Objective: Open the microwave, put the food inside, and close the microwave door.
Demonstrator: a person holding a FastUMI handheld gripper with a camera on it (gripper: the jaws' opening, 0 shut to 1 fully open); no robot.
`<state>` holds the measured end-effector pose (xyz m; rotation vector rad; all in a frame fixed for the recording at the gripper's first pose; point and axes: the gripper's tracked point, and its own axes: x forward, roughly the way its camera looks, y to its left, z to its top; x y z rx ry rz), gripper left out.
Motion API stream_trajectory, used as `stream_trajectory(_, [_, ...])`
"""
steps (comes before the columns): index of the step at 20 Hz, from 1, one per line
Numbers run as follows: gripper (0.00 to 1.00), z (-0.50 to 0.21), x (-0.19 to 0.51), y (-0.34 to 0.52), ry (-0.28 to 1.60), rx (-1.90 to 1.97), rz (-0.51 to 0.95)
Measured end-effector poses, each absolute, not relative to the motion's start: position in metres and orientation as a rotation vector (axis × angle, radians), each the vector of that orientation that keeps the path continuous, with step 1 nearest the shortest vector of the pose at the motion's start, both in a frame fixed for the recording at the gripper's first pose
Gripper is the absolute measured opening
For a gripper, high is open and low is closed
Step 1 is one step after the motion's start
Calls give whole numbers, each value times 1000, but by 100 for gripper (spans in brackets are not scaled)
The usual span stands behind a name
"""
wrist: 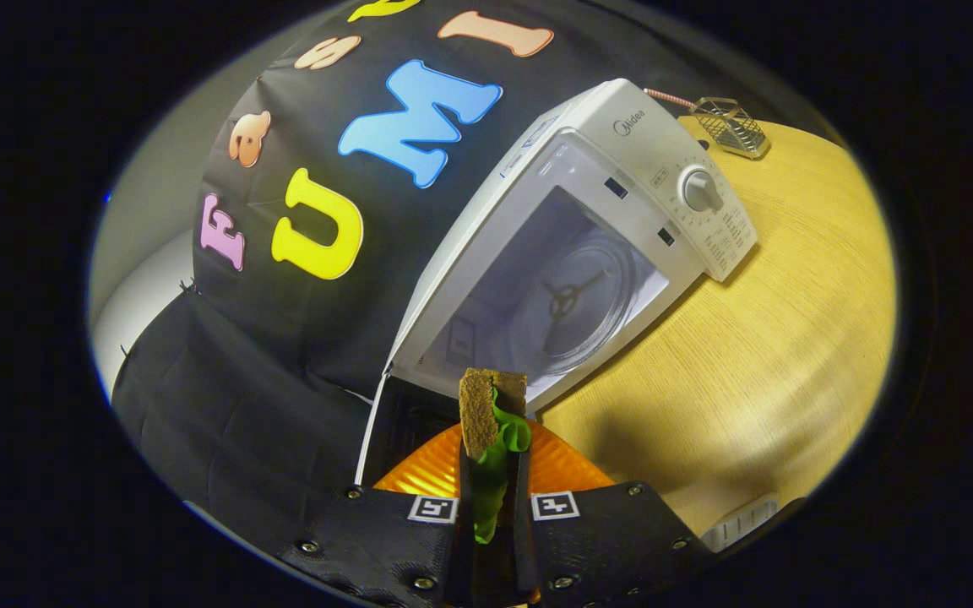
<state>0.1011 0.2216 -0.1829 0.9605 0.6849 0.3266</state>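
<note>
My gripper (493, 473) is shut on a toy sandwich (486, 414), brown bread slices with green lettuce hanging between the fingers. Just beyond it stands the white microwave (622, 177) with its door (402, 422) swung open to the left. The cavity shows a glass turntable (571, 304) with nothing on it. The sandwich sits in front of the cavity's lower edge, outside the opening. The whole view is tilted.
The microwave rests on a light wooden table (774, 338). A small wire basket (731, 127) stands behind the microwave at the table's far side. A white object (740, 519) lies at the table's near edge, right of the fingers.
</note>
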Motion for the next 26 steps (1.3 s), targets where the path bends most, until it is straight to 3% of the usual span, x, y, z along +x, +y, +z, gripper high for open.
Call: stream_trajectory(26, [17, -258, 263, 236, 397, 1079, 40])
